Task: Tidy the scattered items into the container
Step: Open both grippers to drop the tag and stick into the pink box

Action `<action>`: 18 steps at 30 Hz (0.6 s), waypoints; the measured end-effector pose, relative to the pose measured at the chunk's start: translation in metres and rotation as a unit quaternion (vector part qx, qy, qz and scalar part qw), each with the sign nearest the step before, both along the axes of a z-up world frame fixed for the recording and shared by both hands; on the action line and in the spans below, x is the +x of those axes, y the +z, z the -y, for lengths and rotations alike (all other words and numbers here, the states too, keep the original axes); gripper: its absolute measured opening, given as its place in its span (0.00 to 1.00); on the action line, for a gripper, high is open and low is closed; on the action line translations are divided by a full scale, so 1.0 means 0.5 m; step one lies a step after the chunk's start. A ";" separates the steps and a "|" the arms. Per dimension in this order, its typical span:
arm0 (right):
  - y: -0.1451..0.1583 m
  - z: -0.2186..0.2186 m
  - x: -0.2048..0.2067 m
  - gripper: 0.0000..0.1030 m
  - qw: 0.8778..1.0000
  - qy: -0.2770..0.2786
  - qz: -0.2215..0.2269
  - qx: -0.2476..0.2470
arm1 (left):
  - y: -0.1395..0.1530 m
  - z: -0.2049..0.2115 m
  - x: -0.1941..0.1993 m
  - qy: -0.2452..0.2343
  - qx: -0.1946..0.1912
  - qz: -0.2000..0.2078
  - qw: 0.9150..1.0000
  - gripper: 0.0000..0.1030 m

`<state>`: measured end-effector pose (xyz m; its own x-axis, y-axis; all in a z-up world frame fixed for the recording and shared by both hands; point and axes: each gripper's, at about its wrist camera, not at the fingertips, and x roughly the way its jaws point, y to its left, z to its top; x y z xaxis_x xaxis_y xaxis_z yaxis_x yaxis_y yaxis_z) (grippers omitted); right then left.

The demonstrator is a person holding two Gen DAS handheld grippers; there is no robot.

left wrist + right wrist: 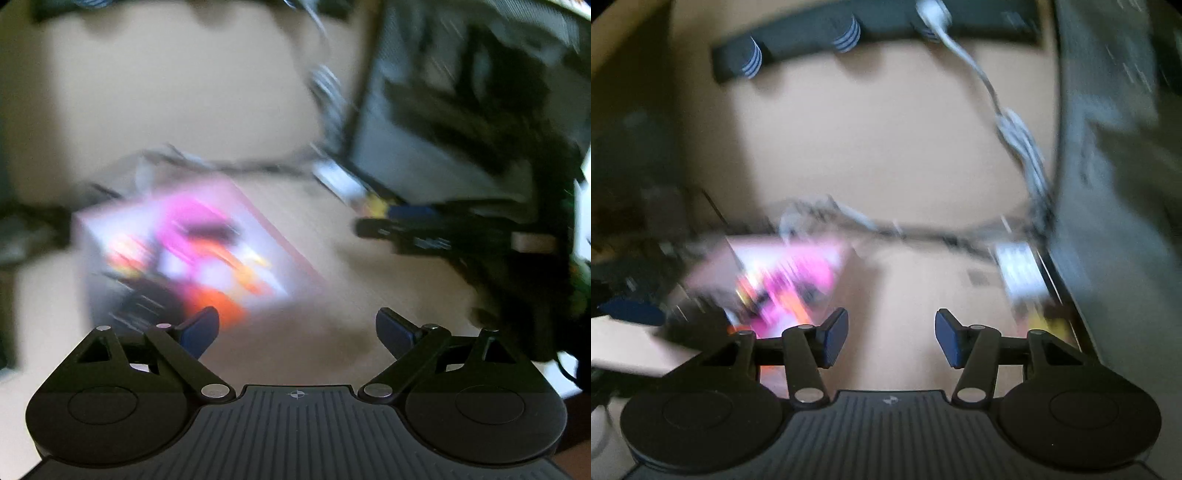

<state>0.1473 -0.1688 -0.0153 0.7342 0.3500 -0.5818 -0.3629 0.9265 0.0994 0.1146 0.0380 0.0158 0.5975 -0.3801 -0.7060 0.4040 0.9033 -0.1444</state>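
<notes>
Both views are blurred by motion. A pale box (177, 251) with pink and orange things inside lies on the tan surface, ahead and left of my left gripper (297, 334). That gripper stands open with only bare surface between its blue pads. The right wrist view shows the same box (786, 284) left of my right gripper (891, 338), which is open and holds nothing. A small white and yellow item (1023, 277) lies to its right, against a dark upright panel. The other gripper (424, 232) shows dark at the right of the left wrist view.
A dark monitor-like panel (443, 122) stands at the right. White cables (1015, 133) run down beside it and along the surface (886, 225). A black bar with striped knobs (849, 33) lies at the back. Tan surface (886, 288) stretches between the box and the panel.
</notes>
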 end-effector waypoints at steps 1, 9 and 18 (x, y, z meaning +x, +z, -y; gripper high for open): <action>-0.018 0.012 -0.001 0.51 1.000 -0.010 -0.011 -0.008 | -0.012 0.013 -0.001 -0.009 0.002 -0.010 1.000 0.93; -0.055 0.039 -0.005 0.51 0.994 -0.049 0.028 -0.092 | -0.039 0.019 -0.003 0.000 0.016 -0.028 0.999 0.94; -0.119 -0.001 0.081 0.49 0.941 -0.069 0.125 -0.308 | -0.036 0.016 0.006 0.013 0.029 -0.015 0.999 0.97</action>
<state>0.1877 -0.1684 -0.0747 0.8889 -0.1062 -0.4456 -0.1747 0.8206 -0.5441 0.1177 0.0303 -0.0023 0.5847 -0.3228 -0.7443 0.3769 0.9205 -0.1031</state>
